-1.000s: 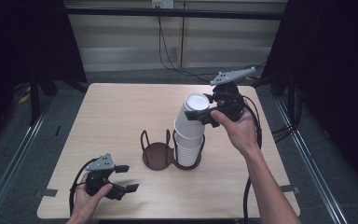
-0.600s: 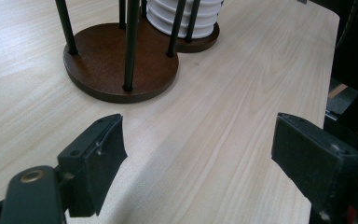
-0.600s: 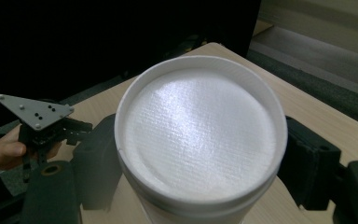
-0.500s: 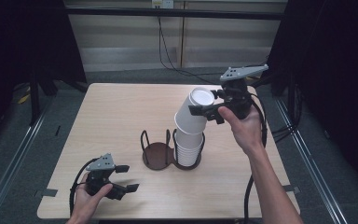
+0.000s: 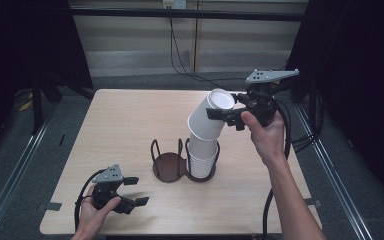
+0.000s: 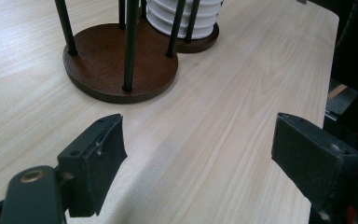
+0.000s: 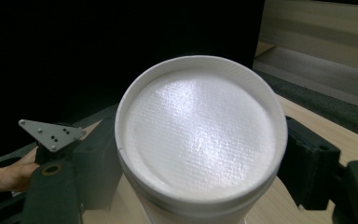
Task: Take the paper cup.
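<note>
**Top cup tilts off the stack in a two-gripper desk scene**

A person's right hand-held gripper [image 5: 223, 114] is clamped on a white paper cup [image 5: 209, 116], upside down and tilted, its closed bottom pointing up toward the gripper and its wide rim hanging just above the stack of white cups [image 5: 201, 156]. The jaws have just been closing slightly, with the cup between them; in the right gripper view the cup's round, textured bottom [image 7: 199, 125] sits between the two black pads, which press on its sides. The stack stands in one ring of a dark brown, two-ring cup holder [image 5: 169, 165] with thin black upright wires, placed near the middle of the light wooden desk [image 5: 125, 120]; the holder's other ring is bare. Near the desk's front left corner, the left hand-held gripper [image 5: 136, 191] rests low over the wood with its jaws apart and nothing between them. In the left gripper view its pads stand wide over bare wood grain, with the holder's base [image 6: 121, 60] and the bottom of the cup stack [image 6: 182, 21] ahead.
</note>
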The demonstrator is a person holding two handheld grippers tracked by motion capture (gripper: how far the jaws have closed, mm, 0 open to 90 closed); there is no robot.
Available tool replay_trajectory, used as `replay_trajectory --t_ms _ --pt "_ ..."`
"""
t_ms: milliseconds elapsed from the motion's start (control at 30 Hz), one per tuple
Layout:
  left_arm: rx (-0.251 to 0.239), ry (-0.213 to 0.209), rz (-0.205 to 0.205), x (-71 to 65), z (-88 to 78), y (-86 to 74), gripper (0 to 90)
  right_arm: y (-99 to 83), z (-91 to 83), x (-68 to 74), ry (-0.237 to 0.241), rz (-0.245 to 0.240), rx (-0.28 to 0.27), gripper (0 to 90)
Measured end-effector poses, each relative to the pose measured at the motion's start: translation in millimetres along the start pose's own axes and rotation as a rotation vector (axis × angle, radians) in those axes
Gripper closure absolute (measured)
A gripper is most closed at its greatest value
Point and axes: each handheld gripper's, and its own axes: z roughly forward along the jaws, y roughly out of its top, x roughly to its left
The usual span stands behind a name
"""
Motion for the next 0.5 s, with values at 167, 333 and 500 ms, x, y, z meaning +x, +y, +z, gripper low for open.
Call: replay_trajectory --t_ms 167,333,500 --pt "0.010 0.008 0.000 -0.9 0.5 -0.2 17.2 -2.7 -3.6 -1.3 -0.002 0.010 -0.032 24.7" --pt "0.002 0.003 -0.006 0.2 0.1 -0.5 17.2 -4.3 -8.9 -2.7 -0.007 0.030 -0.063 24.7" --pt "0.000 0.001 -0.007 0.3 -0.2 -0.5 17.3 -7.5 -12.8 -3.9 -0.009 0.041 -0.078 24.8"
